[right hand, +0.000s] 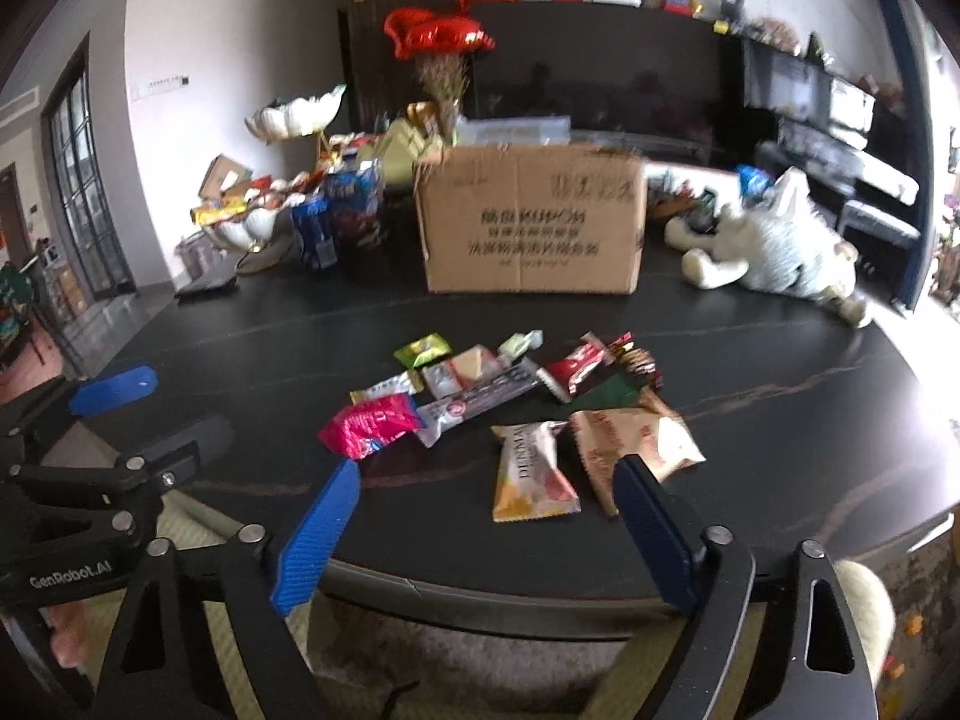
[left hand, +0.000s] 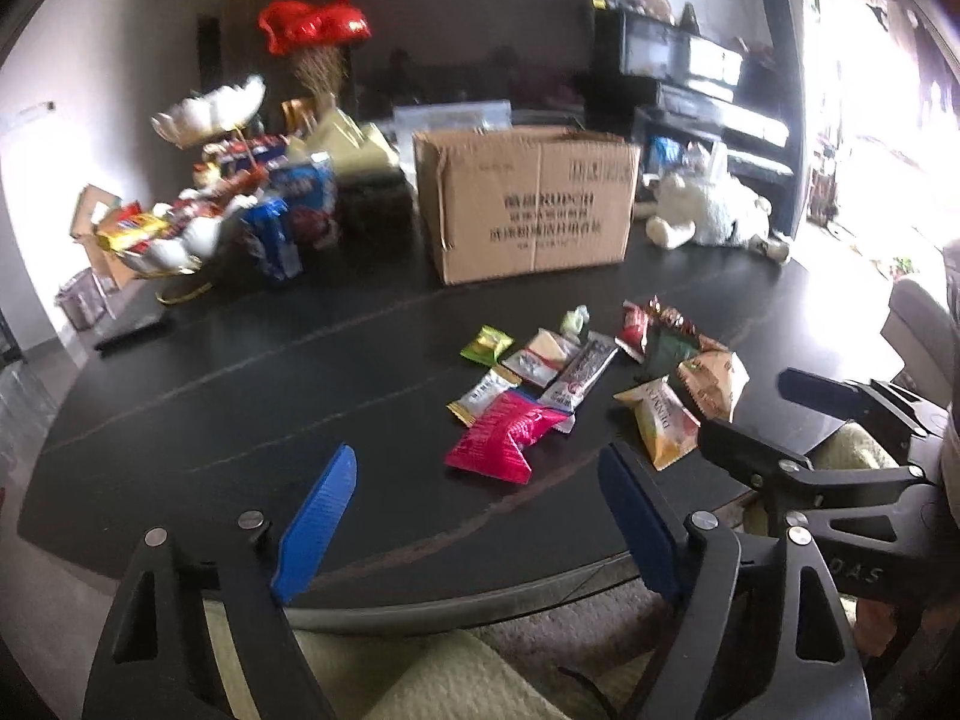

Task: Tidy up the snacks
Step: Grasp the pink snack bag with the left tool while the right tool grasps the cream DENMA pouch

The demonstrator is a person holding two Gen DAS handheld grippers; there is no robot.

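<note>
Left gripper (left hand: 474,516) and right gripper (right hand: 489,525), both spread wide and holding nothing, above the near edge of the dark table (right hand: 780,408); loose snack packets (right hand: 510,408) clustered mid-table just beyond; open cardboard box (right hand: 531,219) behind them.

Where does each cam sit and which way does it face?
Left wrist: on the left gripper at the table's near edge, facing the snack pile and cardboard box; own blue fingers open, right gripper at right.
Right wrist: on the right gripper, same heading; own fingers open, left gripper at left.
Shared: pile, box, pink packet, plush toy.
</note>
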